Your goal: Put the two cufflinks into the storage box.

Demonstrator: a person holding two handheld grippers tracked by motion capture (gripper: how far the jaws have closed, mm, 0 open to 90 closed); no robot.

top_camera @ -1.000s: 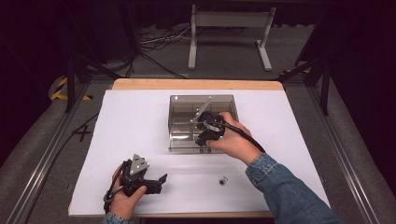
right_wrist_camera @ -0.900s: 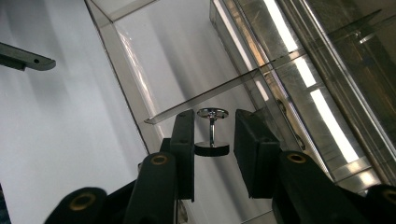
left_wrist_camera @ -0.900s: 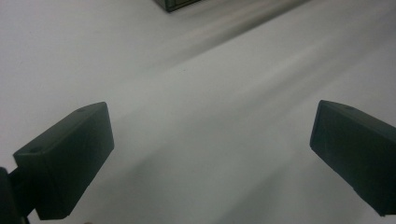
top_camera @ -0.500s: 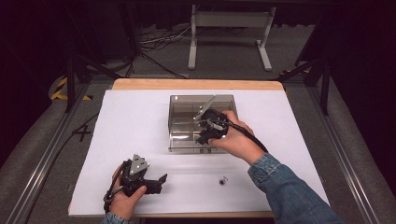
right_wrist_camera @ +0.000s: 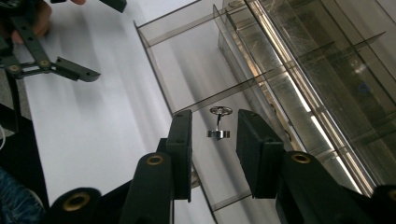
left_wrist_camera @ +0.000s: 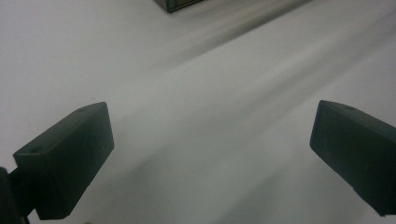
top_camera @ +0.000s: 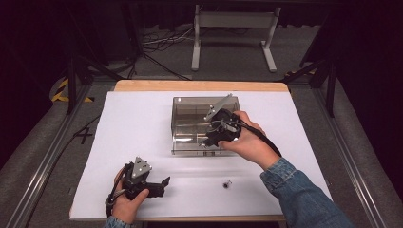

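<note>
- Right gripper (right_wrist_camera: 212, 140): over clear plastic box (top_camera: 183, 142) at table (top_camera: 142, 118) centre, jaws part open, just been opening, pads clear of spinning top (right_wrist_camera: 218, 125).
- Spinning top: small, shiny metal, upright in near compartment, between the 2 jaws, toward 12 o'clock from pads; stem vertical.
- Second small metal piece (top_camera: 227, 184): on table at 6 o'clock from box.
- Left gripper (left_wrist_camera: 210, 154): wide open, empty, farther off at 7 o'clock.

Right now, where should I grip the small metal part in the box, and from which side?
Grip the metal part by its thin stem, between the ring-shaped top and the disc base, coming from above: the box walls close off the sides, and the two wider ends would likely keep it from slipping out.
</note>
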